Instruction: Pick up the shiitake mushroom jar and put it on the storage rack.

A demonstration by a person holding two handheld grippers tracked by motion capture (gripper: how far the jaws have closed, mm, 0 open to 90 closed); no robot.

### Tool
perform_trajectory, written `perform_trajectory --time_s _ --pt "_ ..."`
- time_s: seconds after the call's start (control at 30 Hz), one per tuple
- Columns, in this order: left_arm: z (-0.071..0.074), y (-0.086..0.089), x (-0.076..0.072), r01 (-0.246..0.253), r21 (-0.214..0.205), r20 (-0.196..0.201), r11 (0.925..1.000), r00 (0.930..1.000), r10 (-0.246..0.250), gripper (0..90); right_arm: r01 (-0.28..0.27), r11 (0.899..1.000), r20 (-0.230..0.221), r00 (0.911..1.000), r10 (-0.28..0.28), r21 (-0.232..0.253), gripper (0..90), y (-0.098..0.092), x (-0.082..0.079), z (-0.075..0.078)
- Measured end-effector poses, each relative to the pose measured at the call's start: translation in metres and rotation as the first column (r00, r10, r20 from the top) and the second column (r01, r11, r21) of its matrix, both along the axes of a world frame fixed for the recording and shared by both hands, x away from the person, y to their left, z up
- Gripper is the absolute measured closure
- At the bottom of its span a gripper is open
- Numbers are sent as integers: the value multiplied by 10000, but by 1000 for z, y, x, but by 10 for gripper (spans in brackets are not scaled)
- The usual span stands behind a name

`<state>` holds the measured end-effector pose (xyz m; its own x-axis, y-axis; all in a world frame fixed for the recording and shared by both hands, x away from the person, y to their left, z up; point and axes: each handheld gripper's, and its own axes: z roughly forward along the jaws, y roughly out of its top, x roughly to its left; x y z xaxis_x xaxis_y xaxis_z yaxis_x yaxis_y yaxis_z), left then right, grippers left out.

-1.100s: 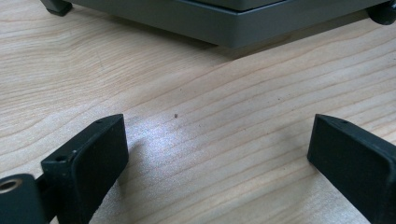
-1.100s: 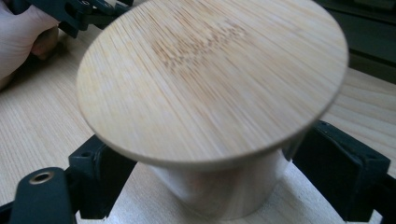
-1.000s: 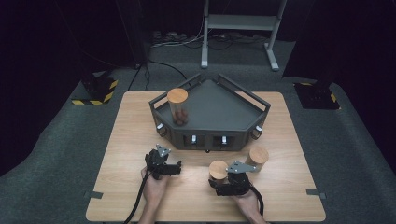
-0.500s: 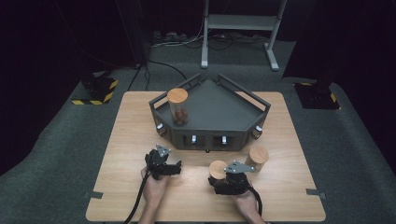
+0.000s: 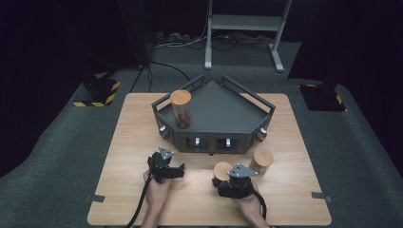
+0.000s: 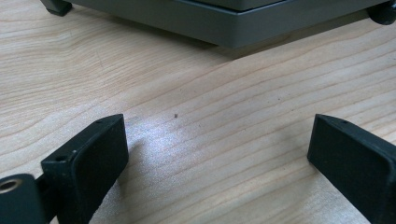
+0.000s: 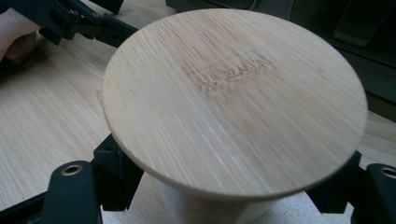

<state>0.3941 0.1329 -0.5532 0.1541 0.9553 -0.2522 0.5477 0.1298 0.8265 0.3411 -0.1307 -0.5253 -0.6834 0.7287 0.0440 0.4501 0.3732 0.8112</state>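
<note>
A small jar with a round bamboo lid stands on the wooden table in front of the grey tray. My right gripper has just been closing, and its jaws now press the jar's body under the lid from both sides. To the left, my left gripper rests low over the table. Its jaws are wide apart with bare wood between them. The other hand and its gripper show at the top left of the right gripper view.
A second bamboo-lidded jar stands just right of the held one. A taller lidded jar with brown pieces inside stands at the left of the angular tray. Cables trail from both grippers toward the table's near edge.
</note>
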Motion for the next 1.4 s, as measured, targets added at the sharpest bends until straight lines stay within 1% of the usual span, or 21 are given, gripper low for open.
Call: perform_trajectory --time_s 0.13,0.17,0.37,0.63,0.87,1.1,1.23,1.27,1.4 --pt "0 0 0 -35 -51 40 10000 10000 35 50 4 10000 21 10000 -4 -19 255 -1 0 2" --pt "0 0 0 6 -2 0 10000 10000 -6 50 7 10000 19 10000 -7 -5 255 -1 0 3" --pt "0 0 0 -5 -16 10 10000 10000 5 50 -50 10000 198 9998 50 -35 255 -2 0 12" --pt "0 0 0 7 0 -2 10000 10000 -7 50 -65 10000 268 9996 64 52 255 -3 3 22" --pt "0 0 0 2 -4 2 10000 10000 -2 50 -142 9998 427 9990 137 111 255 -5 6 33" --pt "0 0 0 1 -7 4 10000 10000 -1 49 -122 9996 383 9992 113 243 255 -7 10 43" --pt "0 0 0 -30 -45 36 10000 10000 30 49 -142 9997 413 9991 134 185 255 -7 13 48" --pt "0 0 0 8 3 -3 10000 10000 -8 50 -172 9997 443 9989 165 159 255 -7 14 50" --pt "0 0 0 6 0 1 10000 10000 -6 50 -144 9997 394 9991 136 194 255 -9 17 56"
